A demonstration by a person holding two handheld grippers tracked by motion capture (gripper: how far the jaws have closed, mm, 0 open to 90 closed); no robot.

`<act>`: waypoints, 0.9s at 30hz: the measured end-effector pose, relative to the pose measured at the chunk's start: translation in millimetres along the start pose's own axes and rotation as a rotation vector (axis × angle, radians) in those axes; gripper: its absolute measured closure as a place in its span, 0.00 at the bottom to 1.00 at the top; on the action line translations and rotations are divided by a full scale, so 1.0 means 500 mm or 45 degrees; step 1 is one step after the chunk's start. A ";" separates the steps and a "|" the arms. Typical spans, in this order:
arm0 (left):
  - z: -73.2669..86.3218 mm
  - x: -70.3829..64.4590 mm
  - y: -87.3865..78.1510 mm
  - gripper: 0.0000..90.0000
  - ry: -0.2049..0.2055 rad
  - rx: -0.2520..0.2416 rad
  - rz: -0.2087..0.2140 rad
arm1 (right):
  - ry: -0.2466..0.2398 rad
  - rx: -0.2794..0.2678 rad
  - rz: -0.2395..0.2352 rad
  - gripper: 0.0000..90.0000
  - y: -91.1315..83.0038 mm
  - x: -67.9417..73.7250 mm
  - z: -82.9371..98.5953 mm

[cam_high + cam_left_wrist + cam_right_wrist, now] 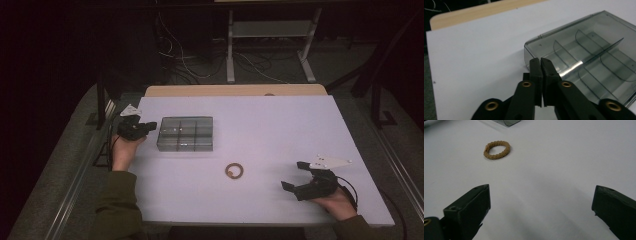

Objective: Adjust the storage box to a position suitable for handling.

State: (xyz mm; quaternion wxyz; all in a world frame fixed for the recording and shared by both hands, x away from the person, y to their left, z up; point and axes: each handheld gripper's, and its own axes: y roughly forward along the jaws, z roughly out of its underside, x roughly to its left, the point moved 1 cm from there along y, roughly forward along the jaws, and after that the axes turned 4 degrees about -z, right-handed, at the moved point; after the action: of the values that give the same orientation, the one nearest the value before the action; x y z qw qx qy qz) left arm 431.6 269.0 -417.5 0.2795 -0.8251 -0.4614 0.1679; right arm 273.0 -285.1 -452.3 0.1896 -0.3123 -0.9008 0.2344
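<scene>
- Braided ring (234,171) lying flat on white table (280,130), near the front middle, well apart from both grippers; in front of the clear divided box (185,133) and apart from it.
- In the right gripper view, ring (497,149) ahead and to the left of the jaw line, not between the jaws.
- Right gripper (298,176) near the front right corner, jaws spread wide, nothing between them; pointing toward the ring.
- Left gripper (145,127) just beside the box's left wall, jaws pressed together with nothing in them; tips (541,65) at the box's near corner, contact not certain.
- Ring: tan, plaited or twisted texture, closed loop, open centre. Judged very light and somewhat pliable, likely cord or rubbery strand; not fragile.
- Knobbly surface judged to give good friction against the jaw pads; slip risk low. Low profile on the table the main difficulty: jaws need to come down close to the surface.
- Best hold, as judged: pinch across one side of the band, one jaw inside the loop and one outside; alternative, squeeze across the whole loop, with some deforming expected.
- Box (584,57): smoky transparent plastic, rigid, thin curved dividers, six compartments, open top, all looking empty. Smooth glossy walls, judged slippery and light enough to slide if nudged.
</scene>
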 end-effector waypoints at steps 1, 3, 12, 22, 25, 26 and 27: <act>0.003 0.000 0.002 0.99 0.001 0.014 0.001 | 0.000 0.001 -0.001 0.02 0.000 0.000 0.000; 0.008 0.001 0.007 0.99 -0.001 0.038 -0.004 | 0.002 0.001 -0.002 0.02 0.000 0.000 0.000; 0.031 0.005 0.023 0.99 -0.015 0.124 0.018 | 0.002 -0.004 -0.001 0.02 -0.002 -0.001 0.001; 0.043 0.004 0.038 0.99 -0.021 0.173 0.071 | 0.002 -0.004 -0.002 0.02 -0.002 -0.002 0.002; 0.042 0.001 0.041 0.99 -0.014 0.178 0.083 | 0.002 -0.003 -0.002 0.02 -0.001 -0.002 0.002; 0.042 0.000 0.042 0.99 -0.011 0.175 0.087 | 0.002 -0.003 -0.002 0.02 -0.001 -0.002 0.002; 0.042 -0.002 0.043 0.99 -0.017 0.171 0.087 | 0.002 -0.003 -0.001 0.02 -0.001 -0.002 0.002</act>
State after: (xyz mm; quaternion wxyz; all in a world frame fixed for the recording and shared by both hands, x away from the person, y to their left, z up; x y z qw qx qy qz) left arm 434.4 265.6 -447.3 0.3254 -0.8185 -0.4226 0.2135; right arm 273.1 -286.6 -452.9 0.1902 -0.3123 -0.9011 0.2330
